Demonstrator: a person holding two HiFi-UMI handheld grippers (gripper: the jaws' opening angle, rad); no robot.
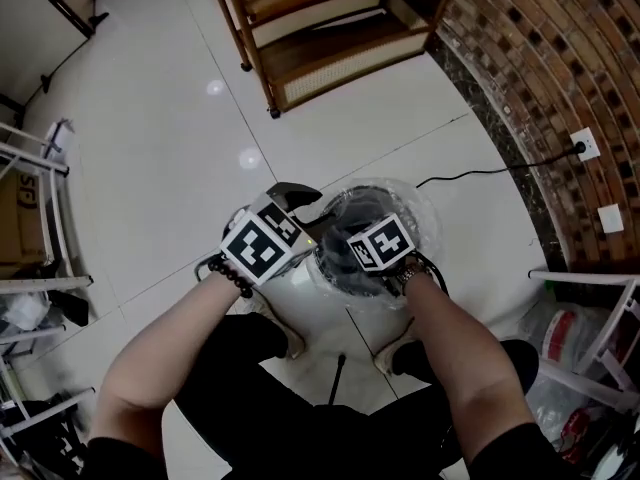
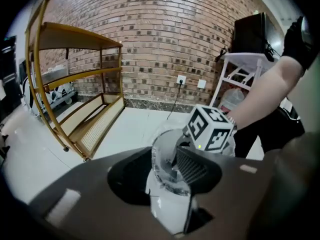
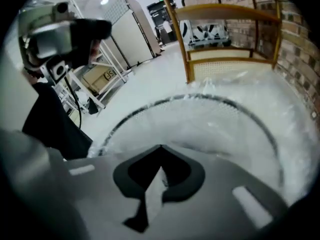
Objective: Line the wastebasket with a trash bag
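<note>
Wastebasket stands on the white tile floor right in front of the person's feet, near the brick wall, with the wooden shelf well apart beyond it. A clear trash bag sits in the basket, and its film is bunched and spread out over the rim all round. Both grippers are at the basket's near edge. The left gripper points steeply down with its jaws apart, straddling the rim and the bag film lying over it. A dark gap shows beside the white wall on one side, so it isn't clamped. The right gripper is over the basket mouth with its jaws closed, pinching a thin sliver of the bag's film between them. In the right gripper view the rest of the bag billows ahead over the dark ring of the rim. In the left gripper view the right gripper's marker cube sits just above the mesh inside of the basket. A black cable runs across the floor from behind the basket to the wall socket.
</note>
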